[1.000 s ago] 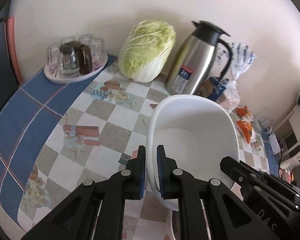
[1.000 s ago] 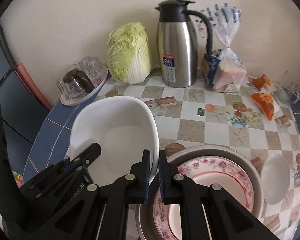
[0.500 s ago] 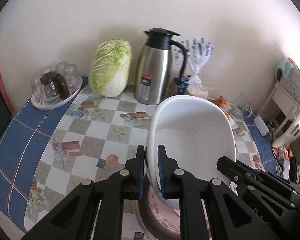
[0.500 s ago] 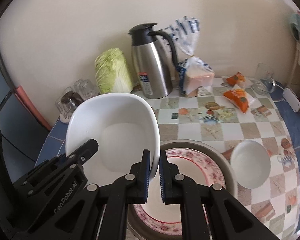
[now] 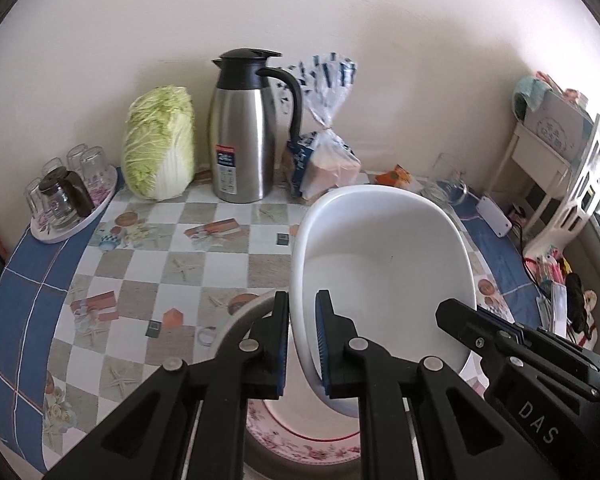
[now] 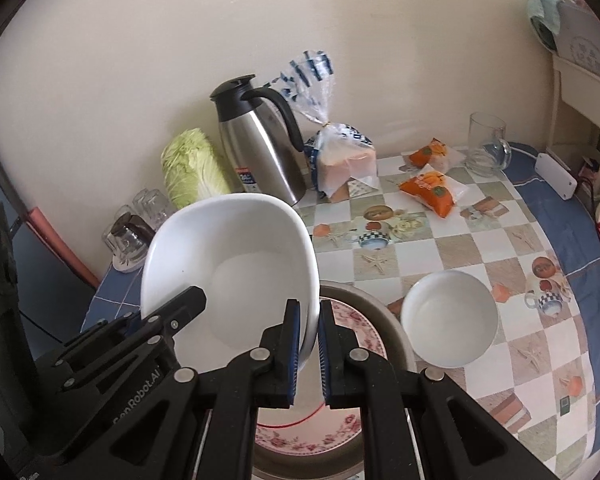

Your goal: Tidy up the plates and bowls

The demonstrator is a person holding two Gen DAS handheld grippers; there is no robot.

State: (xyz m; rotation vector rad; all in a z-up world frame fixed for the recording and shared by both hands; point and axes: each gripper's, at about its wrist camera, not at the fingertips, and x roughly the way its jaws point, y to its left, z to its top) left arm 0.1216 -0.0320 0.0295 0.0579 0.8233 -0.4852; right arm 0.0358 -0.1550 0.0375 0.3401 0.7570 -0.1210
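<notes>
A large white squarish bowl (image 5: 384, 276) (image 6: 236, 276) hangs in the air, held from both sides. My left gripper (image 5: 302, 308) is shut on its left rim, and my right gripper (image 6: 309, 316) is shut on its right rim. Each gripper shows in the other's view, the right one (image 5: 512, 356) at lower right, the left one (image 6: 140, 332) at lower left. Under the bowl lies a flower-rimmed plate (image 6: 340, 436) (image 5: 300, 440) inside a grey metal basin (image 6: 384, 320). A small white bowl (image 6: 448, 318) sits on the table right of the basin.
At the wall stand a steel jug (image 5: 242, 136), a cabbage (image 5: 160, 144), bagged bread (image 6: 344, 160) and a tray of upturned glasses (image 5: 68, 200). Orange snack packs (image 6: 432, 188), a glass mug (image 6: 486, 144) and a white power strip (image 6: 556, 176) lie right; a shelf (image 5: 556, 168) is beyond.
Both grippers have carried the white bowl to the right; it now hangs over the basin and flowered plate. The small white bowl and the table's right side have come into view.
</notes>
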